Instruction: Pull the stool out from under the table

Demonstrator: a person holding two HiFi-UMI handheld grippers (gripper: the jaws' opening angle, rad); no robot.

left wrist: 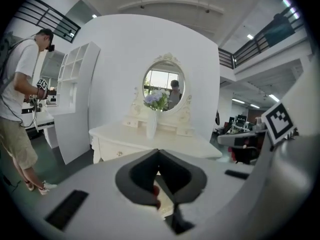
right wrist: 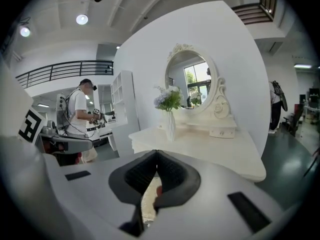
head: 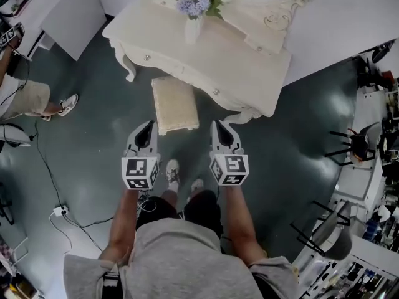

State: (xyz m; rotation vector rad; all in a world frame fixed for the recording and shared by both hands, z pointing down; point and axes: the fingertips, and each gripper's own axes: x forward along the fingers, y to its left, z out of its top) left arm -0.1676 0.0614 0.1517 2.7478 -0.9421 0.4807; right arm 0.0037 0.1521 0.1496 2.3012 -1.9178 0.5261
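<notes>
Cream-upholstered and rectangular, the padded stool [head: 176,104] is found on the dark grey-green floor [head: 112,136], with its far end tucked at the front edge of the ornate cream-white dressing table [head: 212,48] and most of its seat shown clear of the top. Its long axis is laid away from the person and towards the table, slightly skewed.

The stool is placed ahead of both claws and between them. The left claw [head: 149,125] is held just beside the near left corner, while the right claw [head: 216,125] is held a little further off the near right corner, so the left is judged the nearer by a small margin. Both claws are clenched, with their dark pads pressed together, and nothing is grasped in either; only a strip of the cream seat is glimpsed beyond each pair of jaws. For a pull, the claws would have to be released and brought onto the near edge or sides.

No brand, label or legible writing is made out; only black-and-white square markers are carried on the cubes.
</notes>
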